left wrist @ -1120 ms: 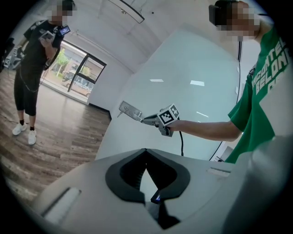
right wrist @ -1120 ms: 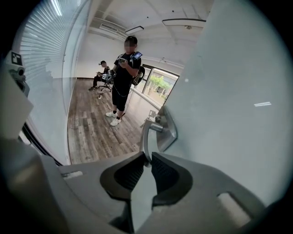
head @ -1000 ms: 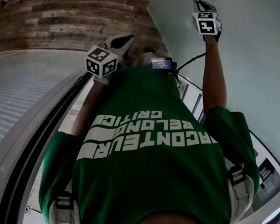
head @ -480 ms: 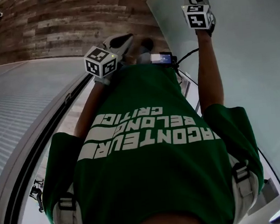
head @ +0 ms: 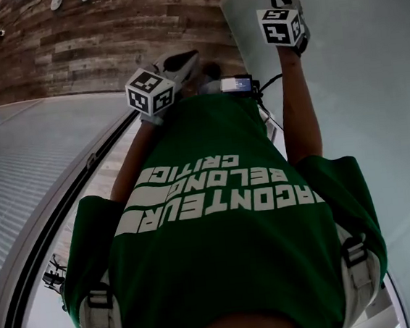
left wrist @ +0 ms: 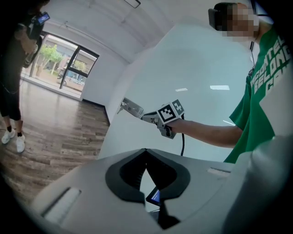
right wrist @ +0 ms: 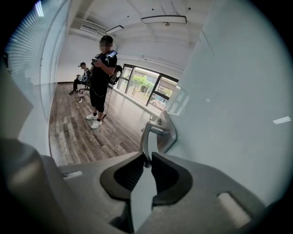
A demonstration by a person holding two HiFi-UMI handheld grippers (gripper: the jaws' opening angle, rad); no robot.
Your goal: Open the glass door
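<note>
- Door (head: 359, 107): the pale glass panel fills the right of the head view, ahead and to the right of the person. Its free edge shows against the wood floor (head: 104, 39).
- Change: over the last second the right gripper (right wrist: 146, 157) and the handle (right wrist: 153, 132) have drifted up and a little left in the head view. The door's edge has shifted with them, and the curved wall (head: 15, 158) on the left has slid too.
- Meaning: I read this as the door swinging while the person moves along with it, so the opening is under way but not finished.
- Right gripper: the jaws are closed to a narrow slit, pinching the lower end of the handle's lever, with the arm stretched out.
- Left gripper (left wrist: 145, 153): the jaws meet tip to tip with nothing between them. It is held near the chest, apart from the door, and looks across at the right one.
- Risk, as I judge it: the lever is thin and could slip from the pads if the pull strays off the door's arc.
- Containers: none shows in any view.
- Beyond the door, a person in black (right wrist: 100, 77) stands on the floor, well apart.
</note>
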